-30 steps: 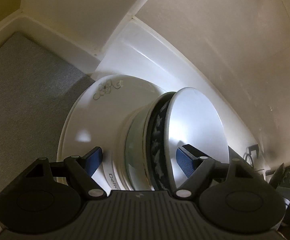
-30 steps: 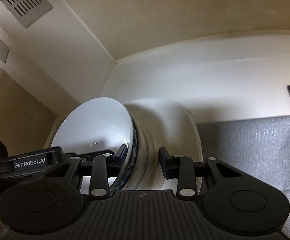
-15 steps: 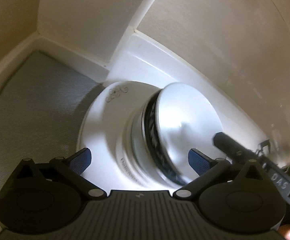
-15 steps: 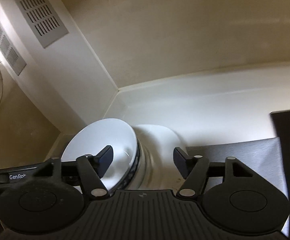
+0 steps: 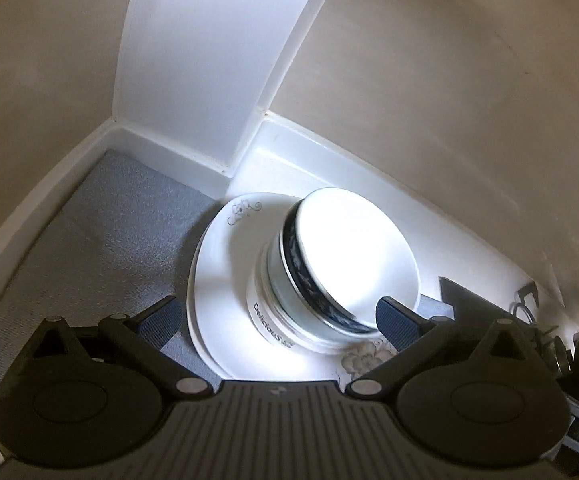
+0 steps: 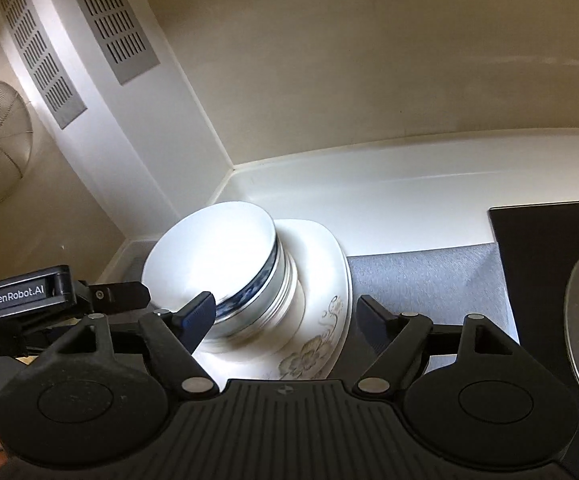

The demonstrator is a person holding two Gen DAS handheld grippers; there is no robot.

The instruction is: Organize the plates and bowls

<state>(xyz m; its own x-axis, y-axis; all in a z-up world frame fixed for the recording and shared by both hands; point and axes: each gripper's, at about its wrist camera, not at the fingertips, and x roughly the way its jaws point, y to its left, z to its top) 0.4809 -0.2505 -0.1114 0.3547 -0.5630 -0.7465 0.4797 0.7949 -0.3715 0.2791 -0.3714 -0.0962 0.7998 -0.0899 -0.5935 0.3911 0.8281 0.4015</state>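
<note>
Legibly, "Delicious" is printed on the lowest bowl and "GenRobot.AI" on the left gripper. Both grippers' fingers are spread wide, holding nothing. From the right gripper, the bowl stack on the floral plate lies at 11 o'clock.

walls: beige, meeting at a white corner column | vents: two grey grilles | counter: white with grey mat | light: dim, warm
</note>
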